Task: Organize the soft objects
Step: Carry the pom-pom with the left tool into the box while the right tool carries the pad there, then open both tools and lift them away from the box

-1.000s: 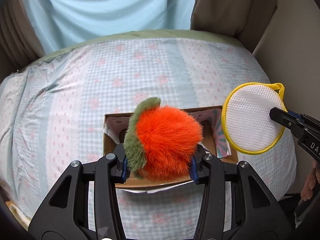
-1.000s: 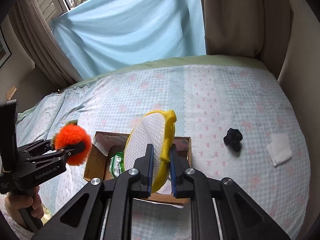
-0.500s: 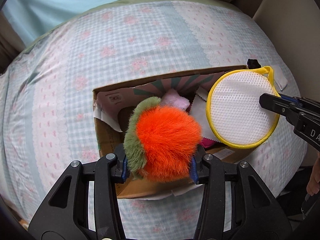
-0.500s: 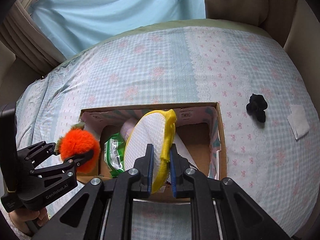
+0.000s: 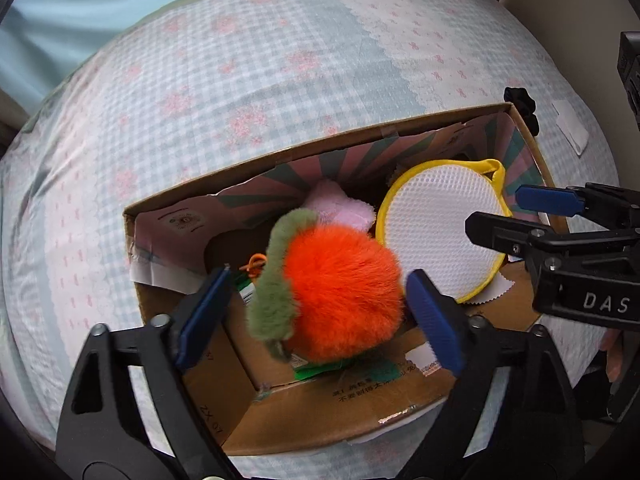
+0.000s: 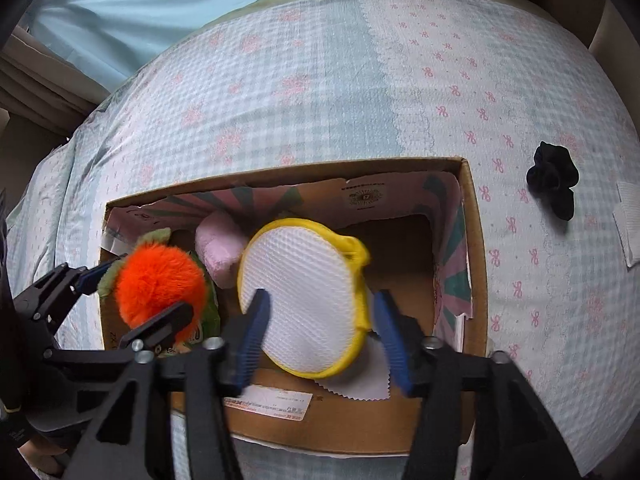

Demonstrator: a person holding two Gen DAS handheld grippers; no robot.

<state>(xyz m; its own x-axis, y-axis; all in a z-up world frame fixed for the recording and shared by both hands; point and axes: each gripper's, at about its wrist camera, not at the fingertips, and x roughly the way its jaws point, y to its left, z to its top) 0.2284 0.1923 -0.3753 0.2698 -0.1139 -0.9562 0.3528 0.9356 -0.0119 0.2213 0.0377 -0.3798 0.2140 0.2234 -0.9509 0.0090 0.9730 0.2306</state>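
Observation:
An orange fluffy ball with a green fuzzy rim (image 5: 340,292) lies in the cardboard box (image 5: 360,420), between the spread jaws of my open left gripper (image 5: 316,312); it also shows in the right wrist view (image 6: 160,284). A white mesh pad with a yellow rim (image 6: 304,300) sits tilted in the box (image 6: 474,240) between the spread jaws of my open right gripper (image 6: 324,328). The pad also shows in the left wrist view (image 5: 436,228), next to the ball. Neither gripper's pads touch its object.
The box holds a pink plush (image 6: 220,248), a green packet (image 5: 348,368) and a white cloth swatch (image 6: 356,384). On the checked bedspread right of the box lie a black scrunchie (image 6: 554,178) and a white cloth (image 6: 630,224). A blue curtain hangs behind the bed.
Both grippers came down over the box and opened. The orange ball and the mesh pad, held a moment ago, now sit released inside the box.

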